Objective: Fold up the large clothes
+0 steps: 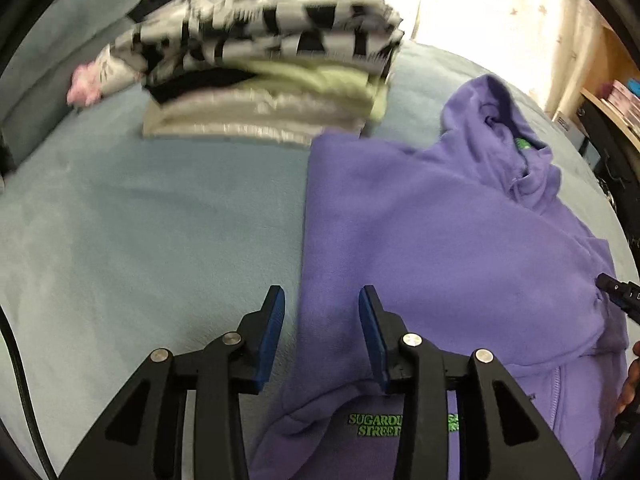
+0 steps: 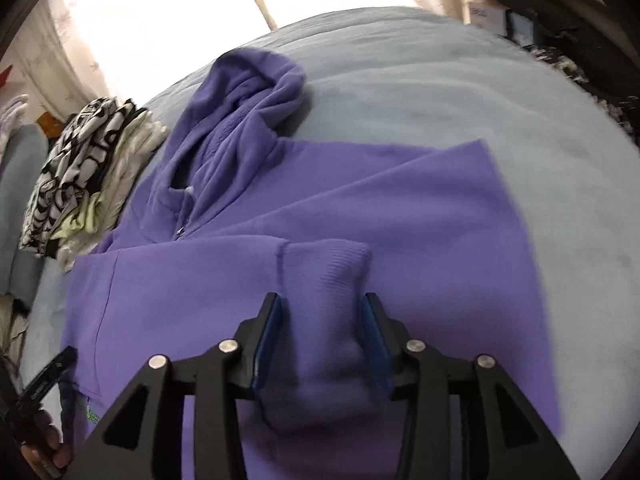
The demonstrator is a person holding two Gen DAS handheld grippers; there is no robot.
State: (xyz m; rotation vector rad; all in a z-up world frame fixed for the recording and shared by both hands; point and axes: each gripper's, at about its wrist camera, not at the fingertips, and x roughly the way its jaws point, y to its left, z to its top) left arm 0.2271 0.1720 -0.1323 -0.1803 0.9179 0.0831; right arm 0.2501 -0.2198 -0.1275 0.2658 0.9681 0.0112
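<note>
A purple zip hoodie [image 1: 440, 220] lies flat on the pale blue bed cover [image 1: 160, 220], hood [image 1: 492, 112] at the far end, green lettering near me. My left gripper [image 1: 322, 300] hovers open over the hoodie's folded left edge, pads apart from the cloth. In the right wrist view the hoodie [image 2: 400, 200] has a sleeve folded across its body. The ribbed cuff [image 2: 324, 272] lies between the pads of my right gripper [image 2: 320, 308], which stands open around it. A fingertip of the right gripper [image 1: 616, 292] shows at the left view's right edge.
A stack of folded clothes [image 1: 272, 80], black-and-white print on top, sits on the bed beyond the hoodie's left shoulder, also the stack [image 2: 88, 168] at left. A wooden shelf [image 1: 608, 108] stands past the bed on the right. A hand [image 2: 44, 444] shows bottom left.
</note>
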